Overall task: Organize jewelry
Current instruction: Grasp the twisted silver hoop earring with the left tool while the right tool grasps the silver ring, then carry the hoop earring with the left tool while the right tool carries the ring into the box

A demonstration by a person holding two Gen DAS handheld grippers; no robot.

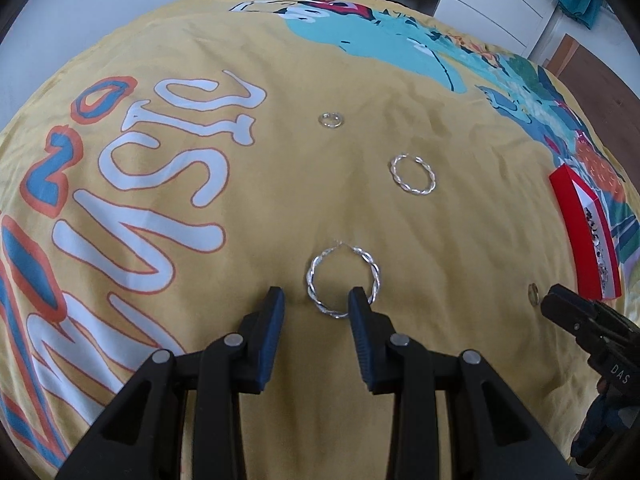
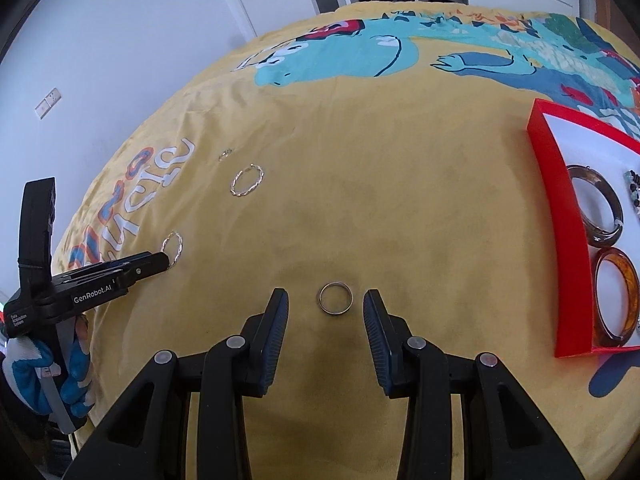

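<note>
The left gripper hangs over a yellow printed bedspread, its ribbed jaws released; the right one rests inside a twisted silver hoop, whose near rim lies between the tips. At 1 o'clock lies a second twisted hoop, and farther, at 12 o'clock, a small plain ring.

The right gripper is likewise released, its jaws flanking a smooth metal band ring that lies flat just ahead of the tips, touching neither.

At 2 o'clock, only the right wrist view shows inside the red box with its white lining: a glossy amber bangle, a darker brown bangle beyond it, and what may be beads at the frame's edge. The left view shows only the box's red wall and a speckled strip.
</note>
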